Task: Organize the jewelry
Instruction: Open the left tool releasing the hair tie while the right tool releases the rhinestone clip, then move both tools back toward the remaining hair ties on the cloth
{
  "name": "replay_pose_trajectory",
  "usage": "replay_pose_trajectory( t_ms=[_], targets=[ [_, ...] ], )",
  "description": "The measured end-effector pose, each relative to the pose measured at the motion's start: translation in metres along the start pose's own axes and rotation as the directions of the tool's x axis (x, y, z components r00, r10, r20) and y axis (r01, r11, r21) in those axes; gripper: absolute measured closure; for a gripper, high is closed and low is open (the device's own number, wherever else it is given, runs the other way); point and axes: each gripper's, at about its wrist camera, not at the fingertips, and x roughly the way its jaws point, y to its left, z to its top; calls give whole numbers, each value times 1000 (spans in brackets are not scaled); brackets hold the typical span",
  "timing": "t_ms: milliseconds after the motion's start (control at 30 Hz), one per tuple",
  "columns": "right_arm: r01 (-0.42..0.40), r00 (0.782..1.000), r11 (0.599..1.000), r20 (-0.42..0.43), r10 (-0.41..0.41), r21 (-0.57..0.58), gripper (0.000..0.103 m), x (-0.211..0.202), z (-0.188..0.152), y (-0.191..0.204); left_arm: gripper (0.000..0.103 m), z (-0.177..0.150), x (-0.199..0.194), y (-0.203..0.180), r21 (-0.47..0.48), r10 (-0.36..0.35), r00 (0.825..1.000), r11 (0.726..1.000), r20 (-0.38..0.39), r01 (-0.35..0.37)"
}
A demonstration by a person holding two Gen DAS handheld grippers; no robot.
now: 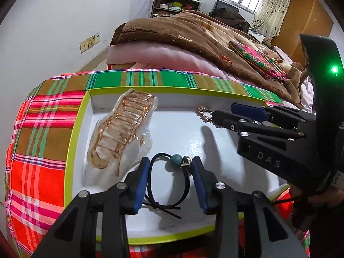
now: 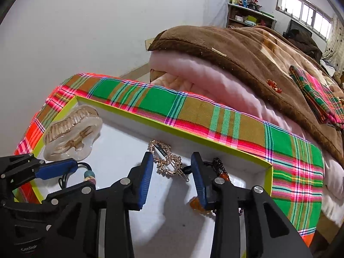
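Note:
A white tray with a lime-green rim (image 1: pixel 75 129) (image 2: pixel 215 144) lies on a plaid cloth. In it lie a clear amber claw clip (image 1: pixel 120 126) (image 2: pixel 73 133), a black hair tie with a teal bead (image 1: pixel 169 172) (image 2: pixel 89 175), a gold rhinestone barrette (image 2: pixel 167 161) (image 1: pixel 204 112) and a dark beaded bracelet with orange beads (image 2: pixel 219 169). My left gripper (image 1: pixel 171 185) is open, its pads on either side of the hair tie. My right gripper (image 2: pixel 172 176) is open, its pads on either side of the barrette; it also shows in the left wrist view (image 1: pixel 217 118).
The plaid cloth (image 1: pixel 43 150) (image 2: pixel 258 142) covers the surface under the tray. Behind it lie a pink quilt (image 2: pixel 215 81) and a brown blanket (image 1: pixel 193 34). A folded plaid cloth (image 1: pixel 258 60) rests on the blanket. A shelf (image 1: pixel 174 2) stands by the far wall.

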Motion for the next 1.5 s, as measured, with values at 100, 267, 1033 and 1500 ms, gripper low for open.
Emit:
replay_pose_trajectory(
  t_ms=[100,267,1033,1500],
  targets=[
    [3,1000,1000,10,-3,3,66,-5,-1,1,58,-1,-5,-2,2,-4,1000,1000,9,4],
    [5,999,1000,40,-5,8,65,-21,-3,3,54,-2,-18,-7,10,-7,1000,1000,30,6],
    [-14,982,998,187,3,57,65,-116,-47,12,49,-37,-92,-19,19,56,988,998,143,-59],
    [-22,983,997,186,8,72,65,-149,-110,16,47,-88,-122,5,-42,37,986,999,163,-31]
  ],
)
